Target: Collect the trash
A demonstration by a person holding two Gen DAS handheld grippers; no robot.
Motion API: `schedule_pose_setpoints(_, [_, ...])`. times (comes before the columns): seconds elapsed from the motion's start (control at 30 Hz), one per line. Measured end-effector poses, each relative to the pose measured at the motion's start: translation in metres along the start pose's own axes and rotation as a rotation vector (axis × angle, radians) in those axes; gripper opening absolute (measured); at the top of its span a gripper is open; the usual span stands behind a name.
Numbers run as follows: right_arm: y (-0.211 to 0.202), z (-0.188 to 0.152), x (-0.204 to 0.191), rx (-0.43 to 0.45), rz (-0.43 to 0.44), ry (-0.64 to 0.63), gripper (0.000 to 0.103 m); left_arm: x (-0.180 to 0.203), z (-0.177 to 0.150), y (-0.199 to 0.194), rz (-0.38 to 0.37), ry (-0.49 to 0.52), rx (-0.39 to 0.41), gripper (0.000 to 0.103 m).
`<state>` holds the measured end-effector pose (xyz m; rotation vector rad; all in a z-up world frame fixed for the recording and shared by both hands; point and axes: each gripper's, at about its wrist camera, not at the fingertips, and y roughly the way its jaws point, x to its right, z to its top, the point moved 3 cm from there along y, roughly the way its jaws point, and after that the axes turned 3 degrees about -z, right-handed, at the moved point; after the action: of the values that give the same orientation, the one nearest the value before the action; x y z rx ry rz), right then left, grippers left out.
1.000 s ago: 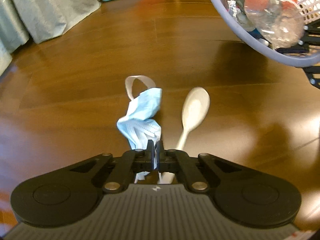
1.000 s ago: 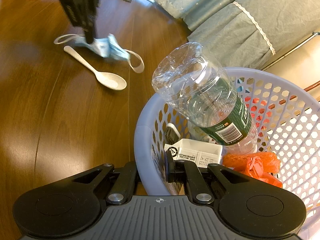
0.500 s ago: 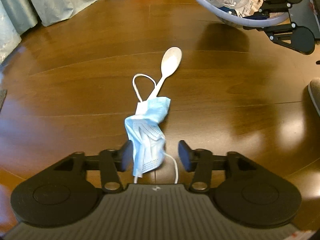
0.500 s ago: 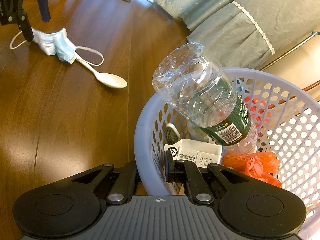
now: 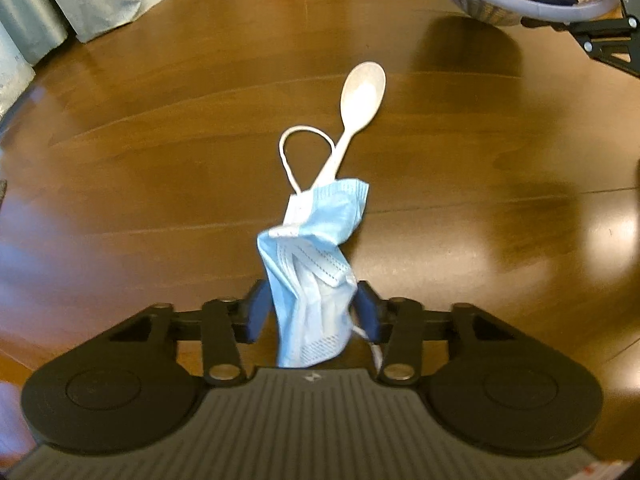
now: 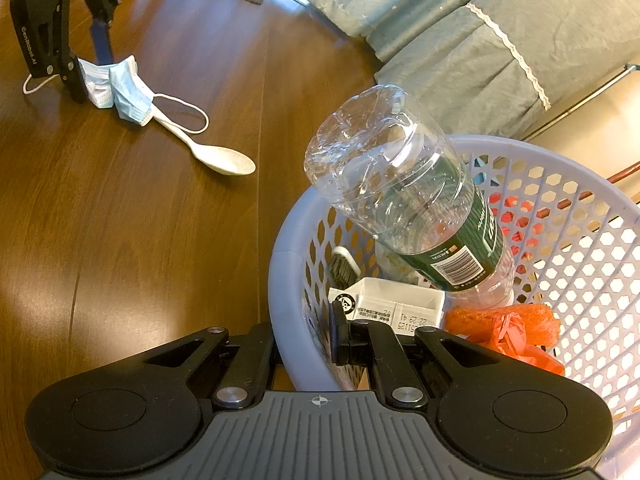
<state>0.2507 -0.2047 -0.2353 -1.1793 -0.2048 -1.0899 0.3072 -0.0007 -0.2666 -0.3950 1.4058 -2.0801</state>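
On floor: left tongs (image 5: 311, 312) open astride mask (image 5: 316, 264) | right tongs (image 6: 303, 338) clamp basket (image 6: 280, 280) rim

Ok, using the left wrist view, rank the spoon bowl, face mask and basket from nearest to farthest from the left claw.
1. Face mask: lies between the open fingers of the left claw.
2. Spoon bowl: straight ahead on the floor, beyond the mask.
3. Basket: farthest, at the top right, gripped at its rim by the right claw.
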Motion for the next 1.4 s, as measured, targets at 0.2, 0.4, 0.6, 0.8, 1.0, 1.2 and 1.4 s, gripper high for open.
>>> schedule_pose_setpoints(0.2, [0.0, 0.0, 0.0, -0.001, 0.0, 0.0, 0.005, -0.001, -0.006, 0.0, 0.001, -0.001, -0.011, 0.009])
schedule_pose_setpoints(0.4, [0.0, 0.0, 0.0, -0.002, 0.0, -0.003, 0.005, -0.006, -0.008, -0.013, -0.006, -0.025, 0.016, 0.0])
schedule_pose_setpoints(0.6, [0.0, 0.0, 0.0, -0.002, 0.001, -0.003, 0.005, -0.007, -0.008, -0.024, -0.007, -0.031, 0.028, 0.0])
schedule_pose_setpoints(0.8, [0.0, -0.001, 0.0, -0.008, 0.001, 0.0, 0.005, -0.01, 0.001, -0.032, -0.005, -0.044, 0.054, 0.0])
schedule_pose_setpoints(1.0, [0.0, -0.002, 0.0, -0.008, 0.001, -0.003, 0.005, -0.009, 0.008, -0.04, -0.005, -0.044, 0.081, 0.0])
schedule_pose_setpoints(1.2, [0.0, -0.003, 0.0, -0.011, 0.001, -0.002, 0.005, -0.006, 0.015, -0.047, -0.004, -0.03, 0.107, 0.0])
schedule_pose_setpoints(1.4, [0.001, -0.003, 0.0, -0.011, 0.001, -0.002, 0.005, -0.006, 0.031, -0.062, -0.005, -0.024, 0.154, 0.0])
